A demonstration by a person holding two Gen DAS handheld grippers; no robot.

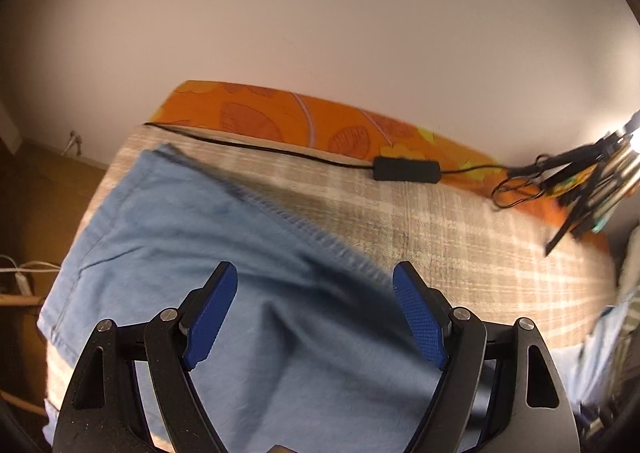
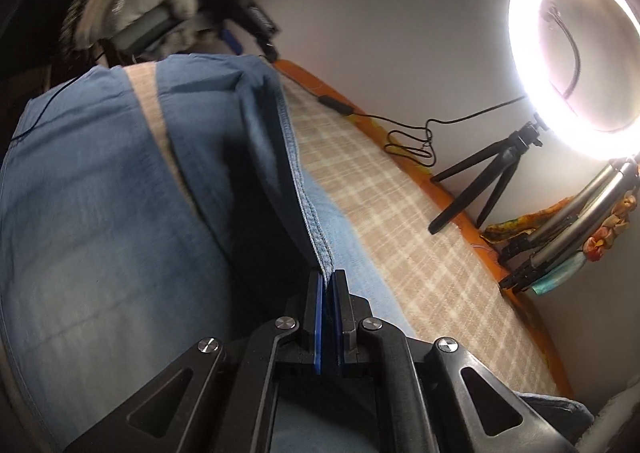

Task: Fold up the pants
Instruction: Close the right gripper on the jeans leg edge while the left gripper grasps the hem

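Note:
Light blue denim pants [image 1: 192,221] lie spread on a beige plaid surface [image 1: 460,237]. My left gripper [image 1: 314,277] is open just above the pants, nothing between its blue pads. In the right wrist view the pants [image 2: 100,213] lie across the plaid surface [image 2: 400,237], one leg lifted along its stitched seam. My right gripper [image 2: 328,277] is shut on that seam edge and holds it raised. The left gripper [image 2: 224,13], held by a gloved hand, shows blurred at the far end of the pants.
An orange patterned cloth [image 1: 320,121] edges the surface by the wall. A black cable with an inline box [image 1: 406,169] runs along it. A lit ring light [image 2: 576,57] on a small tripod [image 2: 488,177] stands at the right, beside silver stand legs [image 2: 572,221].

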